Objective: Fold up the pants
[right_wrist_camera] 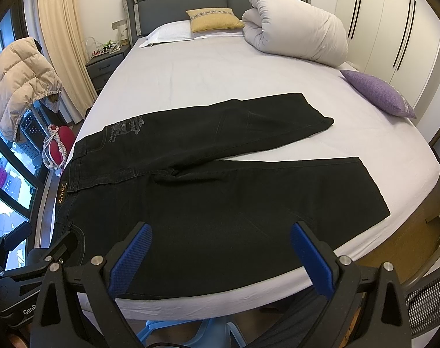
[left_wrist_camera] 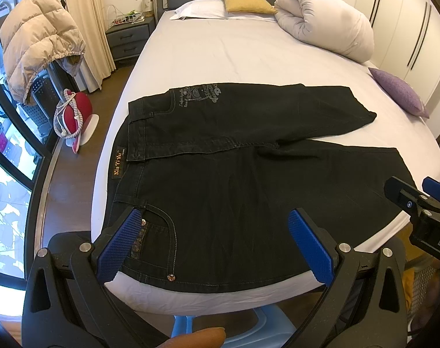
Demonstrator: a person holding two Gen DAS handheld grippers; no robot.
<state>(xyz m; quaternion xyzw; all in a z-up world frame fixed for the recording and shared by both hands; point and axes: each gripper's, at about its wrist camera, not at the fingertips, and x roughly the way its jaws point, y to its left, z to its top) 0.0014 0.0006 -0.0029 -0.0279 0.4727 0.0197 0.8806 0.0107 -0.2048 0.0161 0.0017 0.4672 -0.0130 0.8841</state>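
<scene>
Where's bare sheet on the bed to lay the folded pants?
Widest bare sheet lies between the pants and the white pillow, left of the rolled duvet. A narrow wedge opens between the two legs. The right edge by the purple cushion is tighter.

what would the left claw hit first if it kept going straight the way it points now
Most likely the black jeans. The left claw is open and aimed over their near hip and pocket area, spread on the bed, with nothing else between. How high it sits above the denim is unclear.
</scene>
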